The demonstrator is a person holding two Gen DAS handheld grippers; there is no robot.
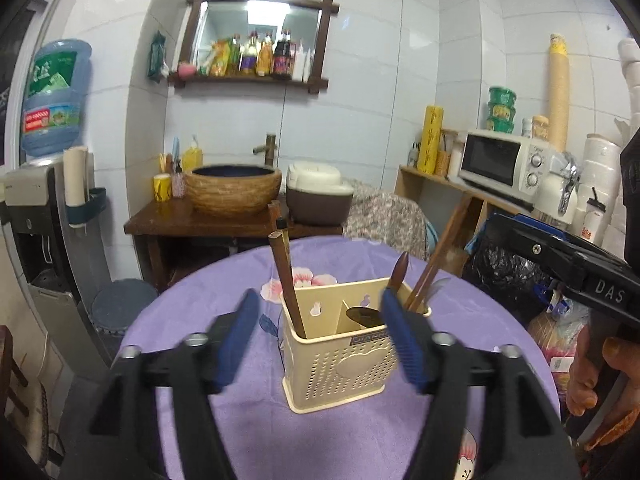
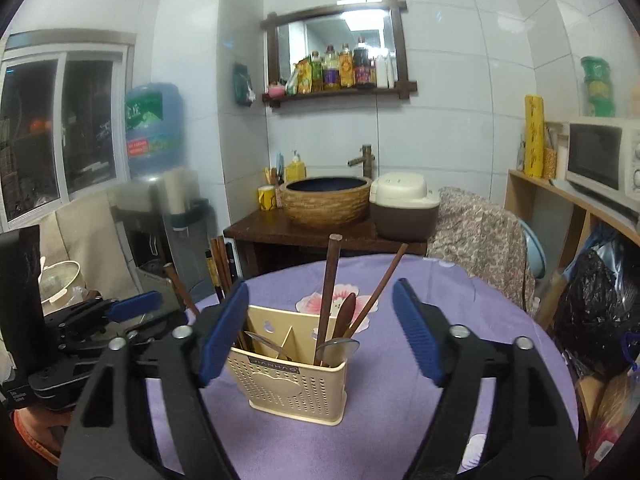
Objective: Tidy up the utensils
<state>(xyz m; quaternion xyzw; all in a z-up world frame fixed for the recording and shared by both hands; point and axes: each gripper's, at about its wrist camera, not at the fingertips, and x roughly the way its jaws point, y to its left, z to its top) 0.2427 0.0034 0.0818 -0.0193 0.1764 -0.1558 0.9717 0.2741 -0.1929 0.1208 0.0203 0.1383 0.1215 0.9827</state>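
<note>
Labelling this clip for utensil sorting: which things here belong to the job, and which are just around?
Job: cream utensil holder, wooden chopsticks, metal spoons, both open hand-held grippers.
Around: microwave, rice cooker, basin, water jug.

A cream perforated holder (image 2: 294,376), divided into two compartments, is seen standing on the purple tablecloth (image 2: 400,420); brown chopsticks (image 2: 328,292), a wooden spoon (image 2: 346,314) and a metal spoon (image 2: 340,348) are held upright or leaning in its right compartment, and a second metal spoon (image 2: 264,342) is seen in its left one. The right gripper (image 2: 320,332) is held with its jaws spread wide and empty, its blue pads (image 2: 416,332) flanking the holder without touching it. The left gripper (image 2: 132,312) is seen at the left edge, near the holder, its jaw state not discernible.
</note>
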